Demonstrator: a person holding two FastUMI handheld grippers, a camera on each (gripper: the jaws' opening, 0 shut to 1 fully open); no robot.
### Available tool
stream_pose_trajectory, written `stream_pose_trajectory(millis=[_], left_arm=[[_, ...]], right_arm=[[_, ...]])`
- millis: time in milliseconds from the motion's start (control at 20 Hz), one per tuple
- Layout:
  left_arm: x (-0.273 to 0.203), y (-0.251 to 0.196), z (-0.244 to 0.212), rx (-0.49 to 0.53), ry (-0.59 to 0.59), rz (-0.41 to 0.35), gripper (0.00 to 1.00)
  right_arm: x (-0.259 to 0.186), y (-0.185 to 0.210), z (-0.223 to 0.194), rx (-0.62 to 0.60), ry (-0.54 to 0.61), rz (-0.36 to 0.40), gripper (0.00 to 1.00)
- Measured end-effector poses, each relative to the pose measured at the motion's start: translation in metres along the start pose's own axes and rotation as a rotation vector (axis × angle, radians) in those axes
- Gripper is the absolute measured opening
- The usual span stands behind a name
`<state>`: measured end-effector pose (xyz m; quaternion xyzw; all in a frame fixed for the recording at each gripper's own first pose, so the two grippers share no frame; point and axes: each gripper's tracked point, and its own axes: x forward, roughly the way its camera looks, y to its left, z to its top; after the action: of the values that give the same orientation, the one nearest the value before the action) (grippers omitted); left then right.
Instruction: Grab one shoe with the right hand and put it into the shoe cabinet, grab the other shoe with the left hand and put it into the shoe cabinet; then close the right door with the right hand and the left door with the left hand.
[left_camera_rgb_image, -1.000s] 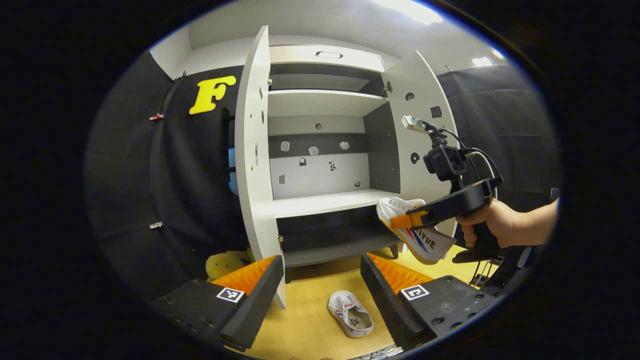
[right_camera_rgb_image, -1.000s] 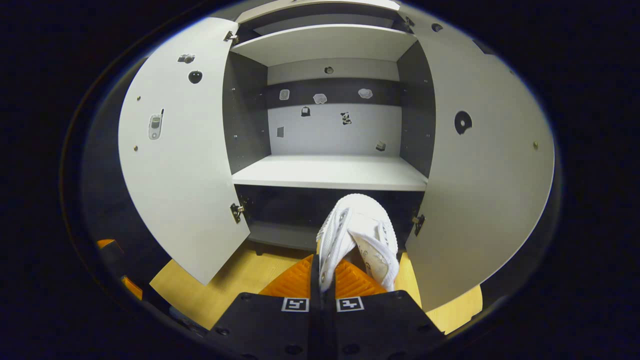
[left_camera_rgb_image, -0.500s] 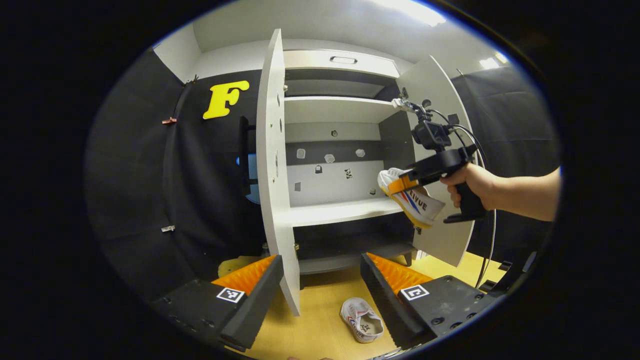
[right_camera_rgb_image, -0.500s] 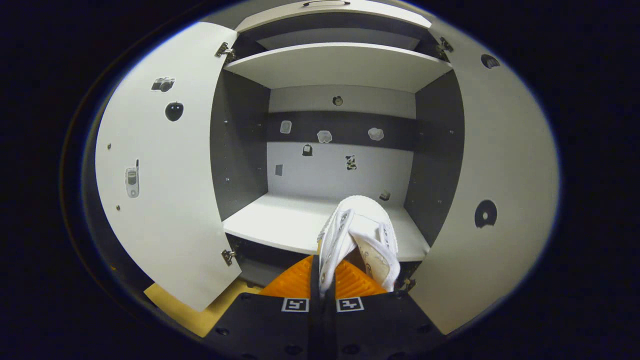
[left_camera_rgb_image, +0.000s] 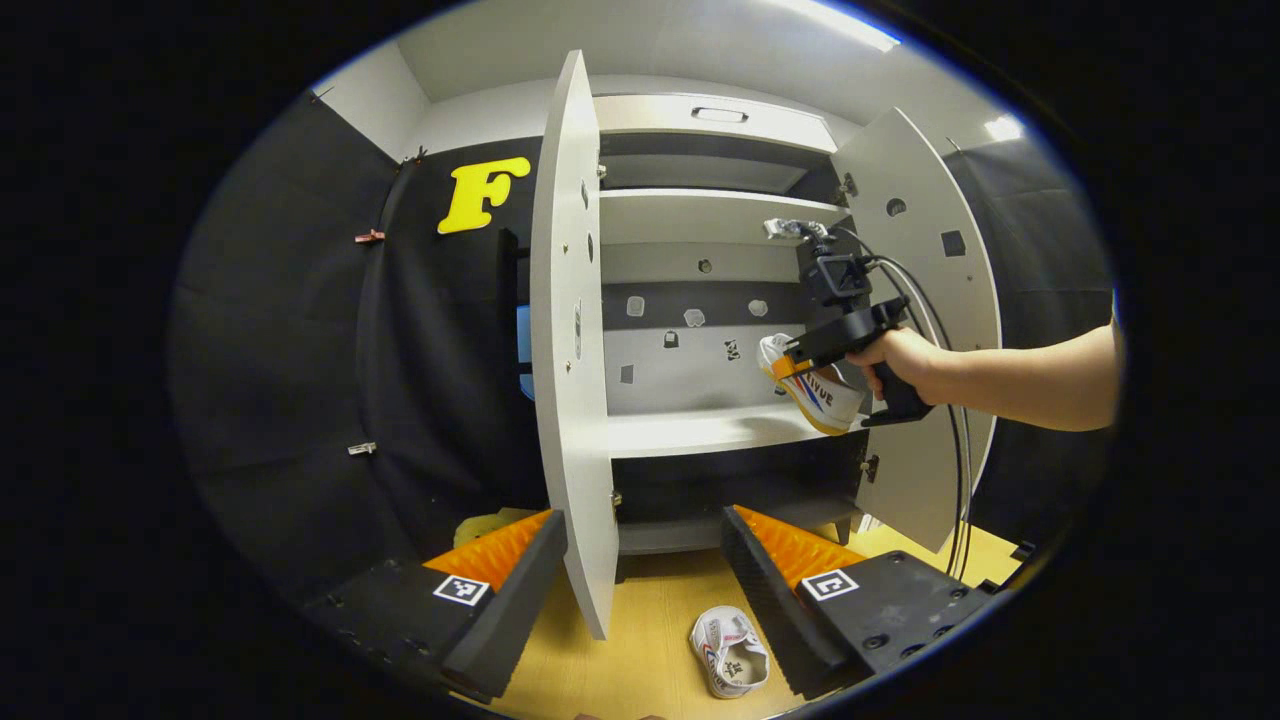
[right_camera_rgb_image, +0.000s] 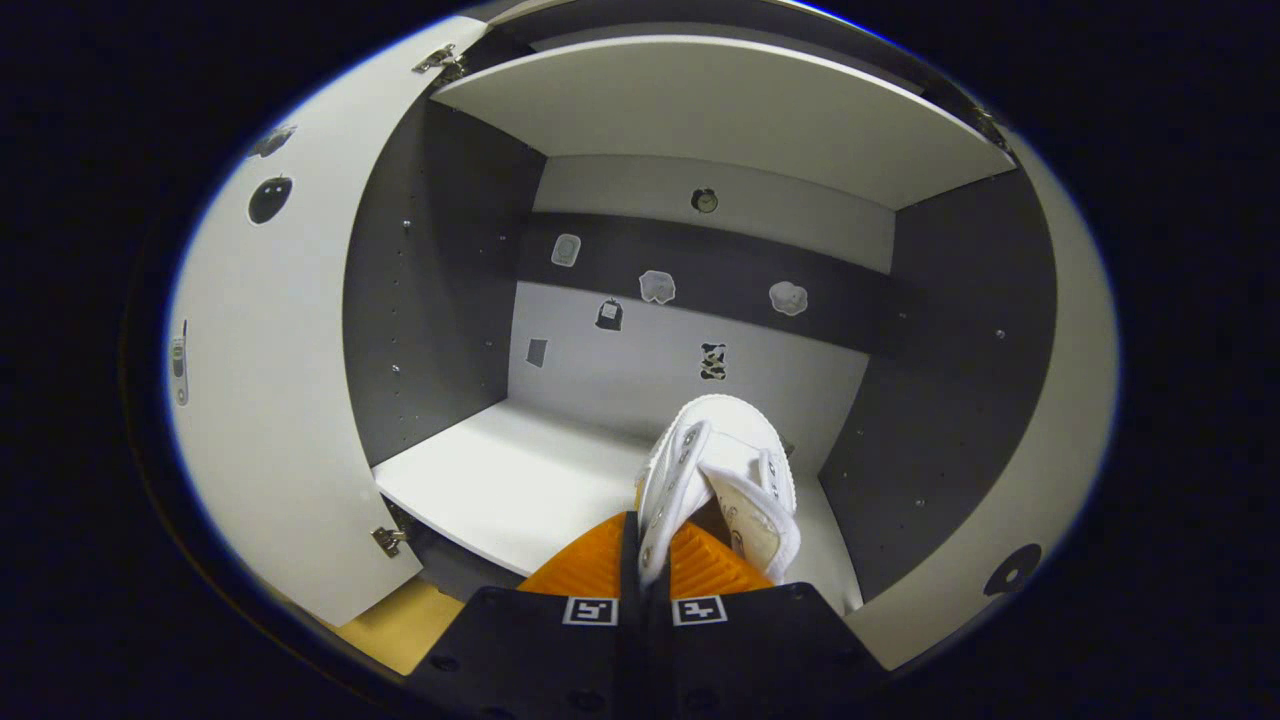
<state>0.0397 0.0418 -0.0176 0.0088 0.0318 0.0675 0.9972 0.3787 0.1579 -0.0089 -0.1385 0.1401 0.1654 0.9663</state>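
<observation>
Shoe pinched by its side wall in the right gripper, fingers closed down to nearly nothing on the canvas, toe pointing away toward 12 o'clock. In the right gripper view we have it over the front edge of the middle shelf, on the right-hand part, with the cabinet's right wall close at 3 o'clock. In the left gripper view the same shoe hangs tilted, sole facing down and outward, just above the shelf inside the shoe cabinet.

Our judgement for the set-down: push a little deeper so the whole sole clears the shelf lip, level the shoe, lower until the sole bears, then release. Keep it to the right, leaving the 9 o'clock side free for its mate. Mind the right door beside the wrist.

Left gripper hangs wide open, holding nothing; second shoe lies on the floor between its fingers at 6 o'clock, beside the left door.
</observation>
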Motion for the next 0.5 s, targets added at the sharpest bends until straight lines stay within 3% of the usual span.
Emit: stream_pose_trajectory(millis=[200, 500], left_arm=[[-0.003, 0.01, 0.001, 0.04, 0.003, 0.088, 0.97], [-0.015, 0.012, -0.02, -0.081, 0.069, 0.185, 0.97]], right_arm=[[0.054, -0.017, 0.001, 0.001, 0.062, -0.002, 0.05], [0.105, -0.038, -0.011, -0.05, 0.154, -0.031, 0.05]])
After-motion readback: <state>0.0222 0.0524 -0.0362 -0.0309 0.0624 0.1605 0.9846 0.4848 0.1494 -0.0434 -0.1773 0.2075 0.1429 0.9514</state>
